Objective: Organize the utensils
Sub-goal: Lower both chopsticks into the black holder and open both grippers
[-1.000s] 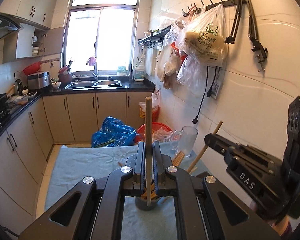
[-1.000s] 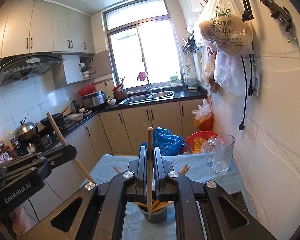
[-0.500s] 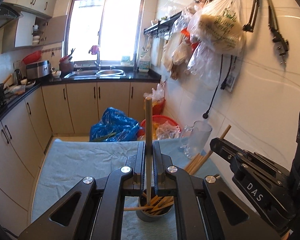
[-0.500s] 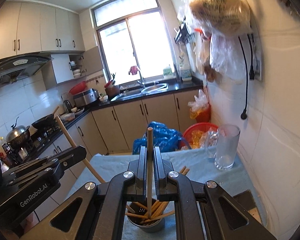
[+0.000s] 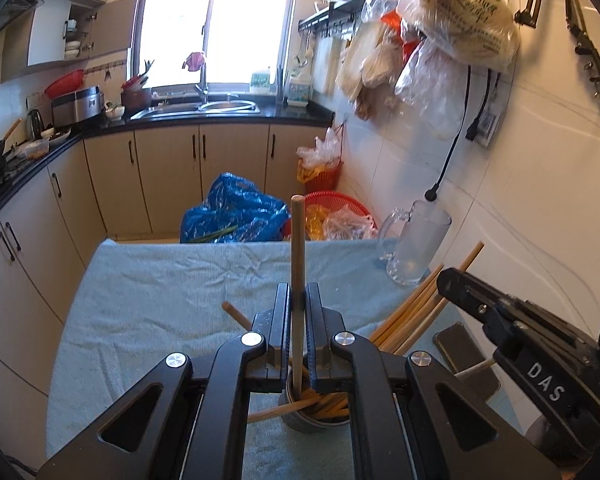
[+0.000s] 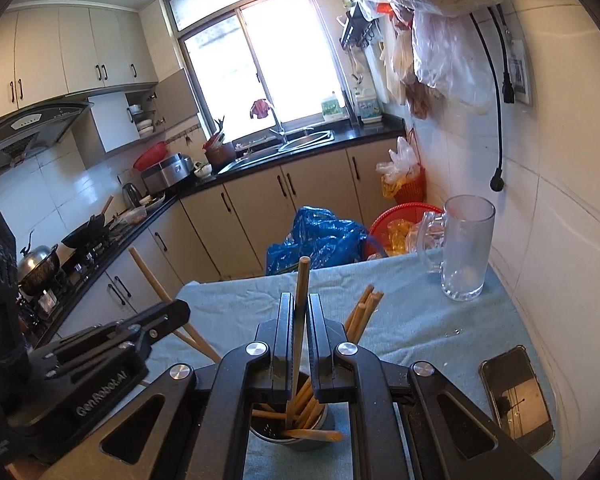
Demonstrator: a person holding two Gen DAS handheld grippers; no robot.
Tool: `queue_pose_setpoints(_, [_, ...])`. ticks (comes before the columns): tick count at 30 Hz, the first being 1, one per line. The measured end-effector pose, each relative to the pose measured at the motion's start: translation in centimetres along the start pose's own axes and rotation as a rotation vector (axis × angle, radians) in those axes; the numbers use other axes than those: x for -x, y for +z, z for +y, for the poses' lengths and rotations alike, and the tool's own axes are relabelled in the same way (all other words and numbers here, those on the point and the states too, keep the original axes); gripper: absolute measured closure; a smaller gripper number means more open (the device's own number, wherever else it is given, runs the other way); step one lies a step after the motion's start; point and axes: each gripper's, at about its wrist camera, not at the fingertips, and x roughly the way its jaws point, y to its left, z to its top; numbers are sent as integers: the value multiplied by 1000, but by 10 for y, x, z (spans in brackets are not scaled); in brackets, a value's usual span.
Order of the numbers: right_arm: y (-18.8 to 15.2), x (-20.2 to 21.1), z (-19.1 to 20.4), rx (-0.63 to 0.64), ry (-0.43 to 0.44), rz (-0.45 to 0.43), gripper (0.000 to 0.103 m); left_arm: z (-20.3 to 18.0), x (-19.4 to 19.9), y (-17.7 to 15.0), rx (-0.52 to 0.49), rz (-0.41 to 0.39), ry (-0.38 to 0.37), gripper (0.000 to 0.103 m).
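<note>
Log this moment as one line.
left gripper: shut on chopstick | right gripper: shut on chopstick | both over holder

Table: covered by a light blue towel (image 5: 160, 292)
Far right corner: empty glass mug (image 6: 462, 252)
Right edge: phone (image 6: 516, 396)
Near edge, middle: metal cup (image 6: 300, 436) of chopsticks (image 6: 364, 312)

Both grippers have descended toward the metal cup (image 5: 314, 420): the left gripper (image 5: 298, 300) and right gripper (image 6: 299, 308) now place their chopstick (image 5: 297, 264) tips inside it, whose rim and contents appear larger directly below each gripper.
</note>
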Motion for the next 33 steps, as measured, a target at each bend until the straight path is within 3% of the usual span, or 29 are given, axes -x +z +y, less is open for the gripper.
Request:
queue_pose_setpoints(15, [-13,-11,4,11,-7,41,96,12,-17,-22,19,76,18,96])
queue_pose_setpoints(24, [-15,-17,1,-8,7,64,95,9,-8,-22,14,64,15,96])
queue_pose_setpoints(26, [-13,-16,-1,-18,18,66,92,8,-2,-22,7,50,17,96])
queue_pose_setpoints(28, [-12,-14,-2,-34,30,61,77,7,5,-22,3,40,19,96])
queue_pose_setpoints(29, [-11,-11,-3,-42,36,56,74,7,8,-23,1,37,20,96])
queue_pose_setpoints(33, [-7,2,-4,-59,47,29,73,5,21,-25,-1,31,22,92])
